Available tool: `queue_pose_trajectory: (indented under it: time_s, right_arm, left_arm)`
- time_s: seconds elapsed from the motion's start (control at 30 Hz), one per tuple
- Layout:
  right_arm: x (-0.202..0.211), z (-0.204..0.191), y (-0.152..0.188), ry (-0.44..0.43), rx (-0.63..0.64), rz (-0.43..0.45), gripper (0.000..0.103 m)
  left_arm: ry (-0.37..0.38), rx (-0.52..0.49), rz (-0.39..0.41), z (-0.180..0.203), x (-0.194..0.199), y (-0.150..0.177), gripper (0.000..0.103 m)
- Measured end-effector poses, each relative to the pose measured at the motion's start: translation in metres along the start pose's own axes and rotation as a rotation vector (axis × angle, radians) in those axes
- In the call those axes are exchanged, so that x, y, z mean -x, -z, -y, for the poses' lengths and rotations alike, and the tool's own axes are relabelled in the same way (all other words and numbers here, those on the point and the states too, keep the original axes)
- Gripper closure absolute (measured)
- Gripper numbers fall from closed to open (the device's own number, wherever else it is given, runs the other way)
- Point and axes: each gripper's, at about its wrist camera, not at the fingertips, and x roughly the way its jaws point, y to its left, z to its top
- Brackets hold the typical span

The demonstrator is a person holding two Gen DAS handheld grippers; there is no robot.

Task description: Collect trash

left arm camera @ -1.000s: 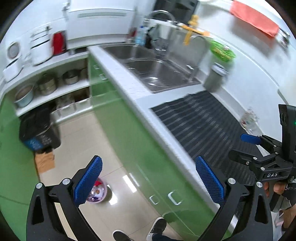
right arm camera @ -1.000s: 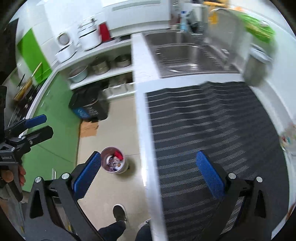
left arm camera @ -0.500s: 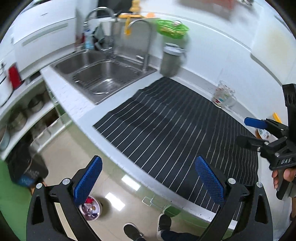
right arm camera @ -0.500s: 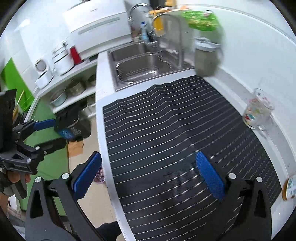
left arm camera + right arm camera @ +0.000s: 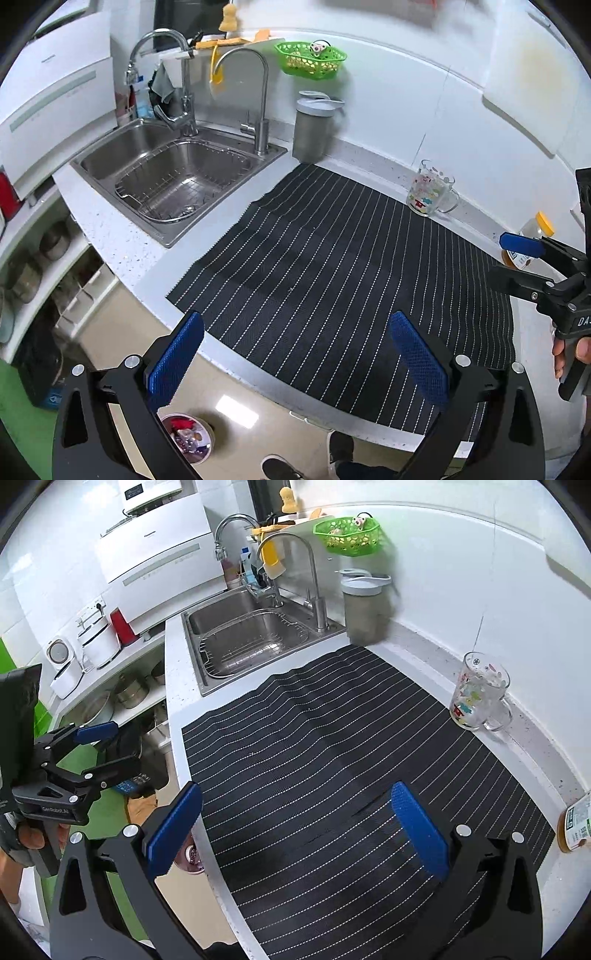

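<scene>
left gripper point(image 5: 295, 363): fingers wide apart, nothing between them — hangs over the counter's front edge, also seen side-on at left of the right wrist view point(image 5: 107, 747)
right gripper point(image 5: 295, 834): fingers wide apart, empty, above the striped mat point(image 5: 351, 775); shows at far right of the left wrist view point(image 5: 517, 258)
trash bin point(image 5: 188, 437): small round bin on the floor, just under the left finger, coloured scraps inside — right wrist view gets only a sliver point(image 5: 190, 860) behind its left finger
bottle point(image 5: 528, 240): yellow cap and label, beyond the mat past the right finger; right wrist view cuts it at the frame edge point(image 5: 574, 827), cap out of sight
glass mug point(image 5: 480, 698): printed, upright, ahead-right of the fingers near the wall
sink point(image 5: 177, 177): ahead-left, wire rack inside
shoes point(image 5: 284, 467): left wrist view only, on floor below the fingers
hand point(image 5: 22, 840): grips the left tool's handle
</scene>
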Motion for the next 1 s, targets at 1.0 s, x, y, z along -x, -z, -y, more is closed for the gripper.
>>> queue_pose_trajectory:
  time_s: [1.0]
  right_arm:
    - [-0.007,0.004,0.0,0.005,-0.002,-0.013,0.003]
  left_arm:
    - [-0.034,-0.01,-0.009,0.011,-0.008,-0.01,0.006]
